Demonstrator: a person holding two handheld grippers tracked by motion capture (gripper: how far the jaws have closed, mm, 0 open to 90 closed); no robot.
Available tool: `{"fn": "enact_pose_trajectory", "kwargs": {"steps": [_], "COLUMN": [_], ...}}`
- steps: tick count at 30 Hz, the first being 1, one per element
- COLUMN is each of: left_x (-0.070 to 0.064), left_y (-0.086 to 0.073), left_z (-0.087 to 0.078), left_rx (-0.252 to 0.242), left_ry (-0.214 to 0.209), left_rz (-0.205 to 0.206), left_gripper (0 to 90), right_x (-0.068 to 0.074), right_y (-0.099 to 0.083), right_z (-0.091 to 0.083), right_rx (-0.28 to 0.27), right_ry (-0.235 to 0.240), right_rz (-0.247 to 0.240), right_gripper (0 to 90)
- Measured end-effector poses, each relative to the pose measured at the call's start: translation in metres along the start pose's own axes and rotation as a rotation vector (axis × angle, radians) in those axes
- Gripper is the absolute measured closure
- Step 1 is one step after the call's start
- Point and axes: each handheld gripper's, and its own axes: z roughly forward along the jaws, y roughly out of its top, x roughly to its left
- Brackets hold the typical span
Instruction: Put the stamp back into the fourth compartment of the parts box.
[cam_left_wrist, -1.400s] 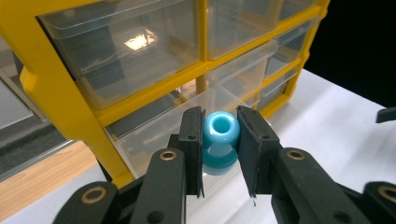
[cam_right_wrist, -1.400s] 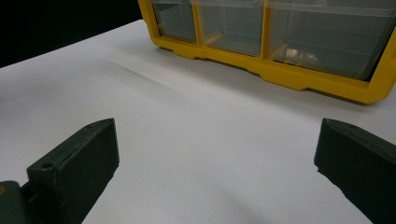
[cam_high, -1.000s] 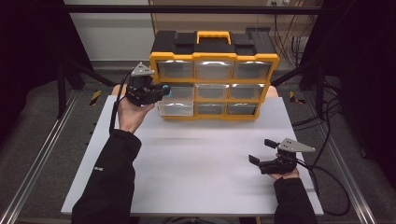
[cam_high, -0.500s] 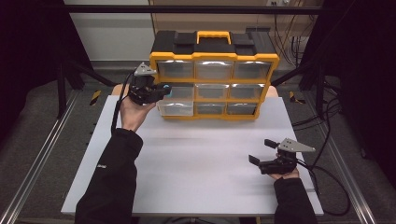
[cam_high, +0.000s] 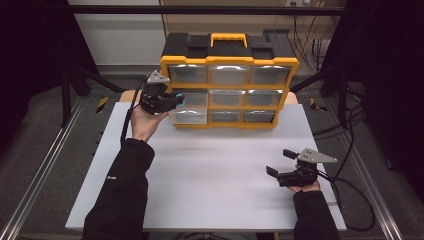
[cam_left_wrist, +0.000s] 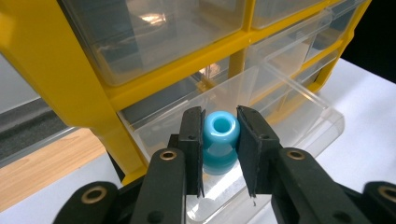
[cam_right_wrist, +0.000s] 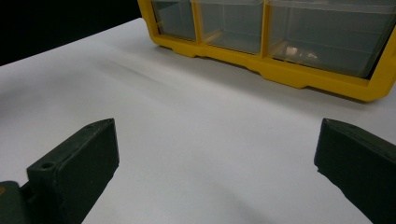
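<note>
Looking like a lab or test workshop, a recording rig rather than a home; a plain white table (cam_high: 210, 170) is sitting inside a black metal frame (cam_high: 200, 10) with aluminium rails (cam_high: 45, 170) running along both sides; loose cables (cam_high: 310, 47) are hanging against the back wall; a yellow parts organizer (cam_high: 229, 82) with clear plastic drawers is standing at the table's far edge; grey carpet is covering the floor, with yellow-black hazard tape (cam_high: 102, 103) marking it.
</note>
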Motion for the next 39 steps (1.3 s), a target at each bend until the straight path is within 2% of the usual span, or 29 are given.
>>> {"fn": "enact_pose_trajectory", "kwargs": {"steps": [9, 12, 13, 14, 16, 17, 18, 19, 20, 21, 22, 23, 26, 27, 30, 33, 37, 38, 39], "left_x": [0.002, 0.003, 0.003, 0.002, 0.001, 0.001, 0.000, 0.000, -0.001, -0.001, -0.001, -0.002, -0.004, -0.005, -0.005, -0.006, -0.007, -0.007, -0.007], "left_y": [-0.009, -0.011, -0.011, -0.010, -0.010, -0.010, -0.012, -0.012, -0.015, -0.017, -0.017, -0.022, -0.028, -0.032, -0.043, -0.049, -0.064, -0.072, -0.072], "left_z": [0.010, 0.010, 0.009, 0.006, 0.003, 0.001, -0.007, -0.007, -0.014, -0.016, -0.016, -0.021, -0.027, -0.030, -0.039, -0.043, -0.049, -0.052, -0.052], "left_rx": [0.031, 0.027, 0.019, 0.008, -0.004, -0.014, -0.053, -0.053, -0.081, -0.092, -0.092, -0.102, -0.119, -0.133, -0.161, -0.175, -0.187, -0.188, -0.188], "left_ry": [0.004, 0.008, 0.010, 0.017, 0.021, 0.024, 0.015, 0.015, -0.008, -0.014, -0.014, -0.033, -0.019, -0.024, -0.057, -0.069, -0.070, -0.074, -0.074], "left_rz": [-0.005, -0.008, -0.012, -0.015, -0.013, -0.013, -0.024, -0.024, -0.043, -0.047, -0.047, -0.051, -0.035, -0.036, -0.050, -0.057, -0.054, -0.053, -0.053], "left_gripper": [71.2, 70.8, 69.0, 62.0, 60.2, 54.7, 52.3, 49.2, 45.7, 42.7, 39.6, 34.5, 26.8, 26.8, 14.8, 8.7, 5.6, 3.9, 3.6], "right_x": [0.000, 0.000, 0.000, 0.000, 0.000, 0.000, 0.000, 0.000, 0.000, 0.000, 0.000, 0.000, 0.000, 0.000, 0.000, 0.000, 0.000, 0.000, 0.000], "right_y": [0.000, 0.000, 0.000, 0.000, 0.000, 0.000, 0.000, 0.000, 0.000, 0.000, 0.000, 0.000, 0.000, 0.000, 0.000, 0.000, 0.000, 0.000, 0.000], "right_z": [0.000, 0.001, 0.001, 0.001, 0.001, 0.001, 0.000, 0.000, 0.000, 0.000, 0.000, 0.001, 0.001, 0.001, 0.001, 0.001, 0.001, 0.001, 0.001], "right_rx": [0.005, 0.005, 0.006, 0.006, 0.005, 0.004, 0.004, 0.004, 0.003, 0.004, 0.004, 0.006, 0.005, 0.005, 0.003, 0.004, 0.003, 0.003, 0.003], "right_ry": [0.001, 0.001, 0.000, 0.000, 0.000, 0.001, 0.001, 0.001, 0.001, 0.000, 0.000, -0.002, -0.002, -0.002, -0.002, -0.001, -0.002, -0.001, -0.001], "right_rz": [0.000, 0.001, 0.000, 0.001, 0.001, 0.001, 0.001, 0.001, 0.001, 0.002, 0.002, 0.001, 0.003, 0.003, 0.003, 0.006, 0.004, 0.006, 0.006], "right_gripper": [0.4, 0.4, 0.4, 0.4, 0.4, 0.4, 0.4, 0.5, 0.5, 0.4, 0.4, 0.4, 0.4, 0.4, 0.5, 0.5, 0.5, 0.4, 0.4]}}
